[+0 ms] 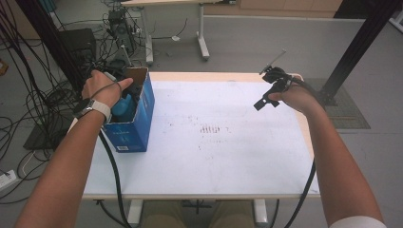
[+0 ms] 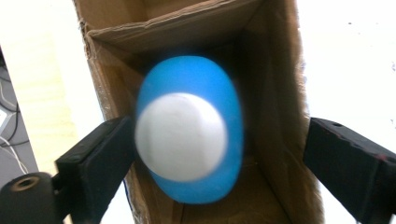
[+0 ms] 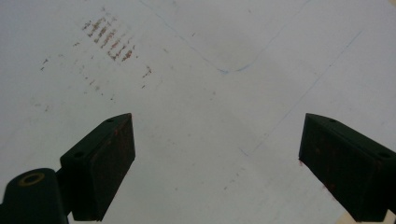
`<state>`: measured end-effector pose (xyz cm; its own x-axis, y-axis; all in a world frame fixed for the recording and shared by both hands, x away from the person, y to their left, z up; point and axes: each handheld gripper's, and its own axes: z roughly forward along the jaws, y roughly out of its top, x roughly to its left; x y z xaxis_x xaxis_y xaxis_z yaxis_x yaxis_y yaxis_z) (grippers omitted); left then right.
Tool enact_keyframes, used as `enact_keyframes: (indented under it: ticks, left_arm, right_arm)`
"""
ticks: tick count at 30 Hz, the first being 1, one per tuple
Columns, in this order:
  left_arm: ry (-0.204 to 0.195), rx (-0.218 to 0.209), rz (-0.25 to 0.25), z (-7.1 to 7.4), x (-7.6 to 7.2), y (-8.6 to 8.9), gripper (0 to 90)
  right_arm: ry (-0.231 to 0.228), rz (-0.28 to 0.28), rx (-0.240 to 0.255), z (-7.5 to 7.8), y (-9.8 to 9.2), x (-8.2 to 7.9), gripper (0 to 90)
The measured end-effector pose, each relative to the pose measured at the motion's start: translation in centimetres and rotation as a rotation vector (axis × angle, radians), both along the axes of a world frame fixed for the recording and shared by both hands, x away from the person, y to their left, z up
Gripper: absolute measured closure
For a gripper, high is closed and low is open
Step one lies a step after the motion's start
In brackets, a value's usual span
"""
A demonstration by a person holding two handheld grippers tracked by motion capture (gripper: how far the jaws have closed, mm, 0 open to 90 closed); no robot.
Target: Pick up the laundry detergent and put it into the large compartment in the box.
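An open blue cardboard box stands at the table's left edge. The person's left hand holds my left gripper over the box mouth. Its jaws stand wide apart, so it is open. Between them, blurred, is a blue egg-shaped object with a round white end facing the camera. It lies close to the left jaw and well clear of the right one. In the high view this blue object sits in the top of the box. My right gripper hovers over the table's far right, open and empty.
The white tabletop has brown smudges near its middle. Black frame posts flank the table. Cables and equipment crowd the floor at the back left, and another table's legs stand behind.
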<state>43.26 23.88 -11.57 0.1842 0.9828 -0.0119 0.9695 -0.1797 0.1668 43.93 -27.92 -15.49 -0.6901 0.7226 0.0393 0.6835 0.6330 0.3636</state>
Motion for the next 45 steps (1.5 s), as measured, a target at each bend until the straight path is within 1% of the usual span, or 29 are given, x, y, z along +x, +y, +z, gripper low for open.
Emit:
enact_keyframes:
  ticks: [1, 4, 6, 8, 9, 13, 14, 19, 22, 24, 27, 30, 33, 35, 38, 40, 41, 42, 45]
  left_arm:
    - [-0.012, 0.0, -0.011, 0.3, -0.2, -0.1, 8.5]
    - [-0.018, -0.013, -0.019, 1.2, -0.4, -0.1, 7.9]
    - [-0.034, -0.008, -0.031, 2.0, -0.7, -0.5, 7.8]
    - [-0.044, -0.018, -0.039, 2.7, -0.9, -0.5, 6.7]
    - [-0.049, -0.016, -0.047, 3.3, -1.0, -0.7, 6.6]
    - [-0.054, -0.022, -0.071, 4.8, -1.3, -0.9, 6.0]
    - [-0.064, -0.031, -0.078, 5.3, -1.5, -0.9, 5.9]
    - [-0.087, -0.049, -0.141, 7.1, -2.4, -1.6, 5.7]
    - [-0.109, -0.032, -0.178, 8.1, -3.1, -2.7, 5.3]
    - [-0.104, -0.047, -0.203, 8.6, -3.1, -3.1, 5.0]
    - [-0.099, -0.056, -0.245, 9.1, -3.2, -3.7, 5.0]
    - [-0.104, -0.058, -0.277, 9.6, -3.5, -4.5, 5.1]
    - [-0.102, -0.069, -0.316, 10.0, -3.5, -5.0, 5.1]
    - [-0.1, -0.079, -0.356, 10.1, -3.4, -5.3, 5.0]
    - [-0.099, -0.104, -0.414, 10.1, -3.3, -5.5, 5.0]
    - [-0.097, -0.099, -0.46, 10.0, -3.2, -5.9, 5.0]
    - [-0.097, -0.098, -0.474, 10.0, -3.2, -6.1, 5.0]
    - [-0.091, -0.097, -0.504, 9.9, -3.0, -6.4, 5.0]
    - [-0.076, -0.094, -0.53, 9.8, -2.8, -7.3, 5.0]
  right_arm:
    - [0.0, -0.003, -0.001, 0.0, 0.0, 0.0, 10.8]
    - [-0.003, -0.002, -0.001, 0.1, -0.2, -0.2, 10.7]
    - [-0.005, -0.002, -0.005, 0.2, -0.1, -0.3, 10.7]
    - [-0.007, -0.003, -0.003, 0.3, -0.2, -0.3, 10.7]
    - [-0.008, -0.002, -0.004, 0.3, -0.2, -0.4, 10.7]
    - [-0.011, -0.005, -0.006, 0.6, -0.2, -0.6, 10.7]
    - [-0.012, -0.002, -0.006, 0.7, -0.2, -0.6, 10.7]
    - [-0.018, 0.0, -0.004, 1.0, -0.2, -0.9, 10.3]
    - [-0.02, 0.006, 0.001, 1.1, -0.2, -1.0, 10.0]
    - [-0.02, 0.006, 0.003, 1.1, -0.3, -1.0, 10.1]
    - [-0.018, 0.002, 0.004, 1.1, -0.3, -1.1, 10.0]
    - [-0.019, 0.001, 0.008, 1.1, -0.4, -1.2, 10.0]
    - [-0.018, -0.001, 0.009, 1.2, -0.5, -1.3, 10.1]
    - [-0.019, -0.001, 0.014, 1.3, -0.5, -1.3, 10.0]
    - [-0.019, 0.002, 0.026, 1.4, -0.7, -1.4, 10.0]
    - [-0.02, 0.003, 0.029, 1.4, -0.8, -1.5, 10.0]
    - [-0.019, 0.002, 0.03, 1.5, -0.8, -1.5, 9.9]
    - [-0.021, 0.004, 0.03, 1.5, -0.9, -1.5, 9.8]
    - [-0.027, 0.002, 0.032, 1.6, -0.9, -1.6, 9.5]
